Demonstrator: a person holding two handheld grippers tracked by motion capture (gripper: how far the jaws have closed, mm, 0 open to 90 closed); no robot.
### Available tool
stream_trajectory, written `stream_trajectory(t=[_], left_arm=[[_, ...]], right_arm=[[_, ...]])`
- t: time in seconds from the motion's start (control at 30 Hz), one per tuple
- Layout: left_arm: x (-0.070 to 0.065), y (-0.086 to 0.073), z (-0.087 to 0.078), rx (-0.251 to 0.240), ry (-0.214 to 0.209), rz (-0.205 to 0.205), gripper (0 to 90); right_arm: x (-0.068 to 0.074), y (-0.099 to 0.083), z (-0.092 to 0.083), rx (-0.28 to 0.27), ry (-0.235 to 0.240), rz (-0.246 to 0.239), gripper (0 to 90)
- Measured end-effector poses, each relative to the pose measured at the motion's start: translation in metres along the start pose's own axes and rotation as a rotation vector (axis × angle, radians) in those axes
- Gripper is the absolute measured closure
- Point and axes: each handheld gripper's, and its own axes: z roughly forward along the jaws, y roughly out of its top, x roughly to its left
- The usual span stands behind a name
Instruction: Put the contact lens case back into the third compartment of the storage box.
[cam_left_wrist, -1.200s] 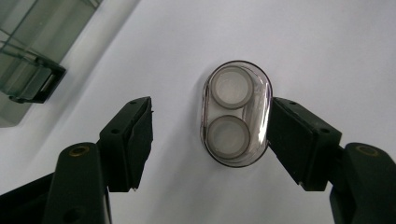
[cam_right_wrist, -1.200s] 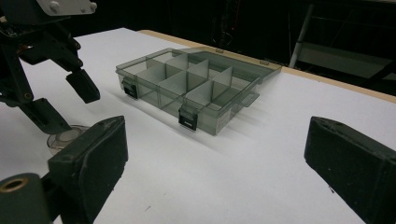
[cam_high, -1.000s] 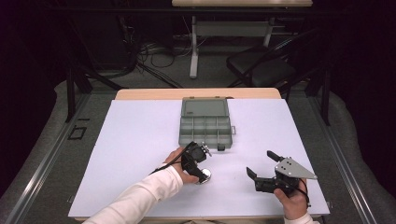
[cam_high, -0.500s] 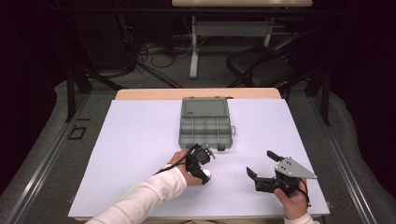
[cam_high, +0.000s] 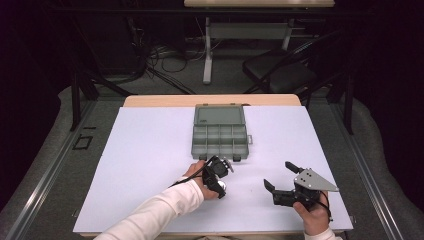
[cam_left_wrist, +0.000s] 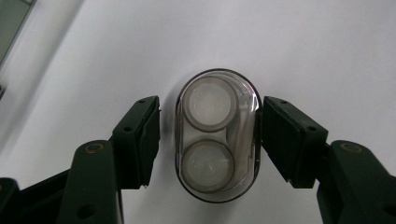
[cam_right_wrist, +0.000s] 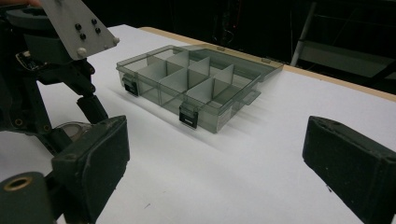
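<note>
A clear oval case with two round wells lies flat on the white table. My left gripper points down over it, one jaw on each long side. The jaws have just been closing with the case between them. One pad is at the case's edge and the other pad stands a small gap off. From above, the left gripper is just in front of the grey organizer box. My right gripper rests near the front right, open and with nothing between its jaws.
The organizer box has several bare compartments, and its lid lies open flat behind it. The white sheet covers the table to its wooden back edge. A dark chair and a table leg stand beyond.
The left gripper has shifted slightly right and toward the near edge, settling over the case. The right gripper has not moved.
</note>
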Motion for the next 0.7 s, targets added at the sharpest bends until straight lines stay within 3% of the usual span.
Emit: stream_trajectory(t=[0.7], left_arm=[[-0.0028,0.0014,0.0022,0.014,0.008,0.006,48.7]], right_arm=[[0.0001,-0.0002,0.0002,0.004,-0.001,-0.006,7.3]])
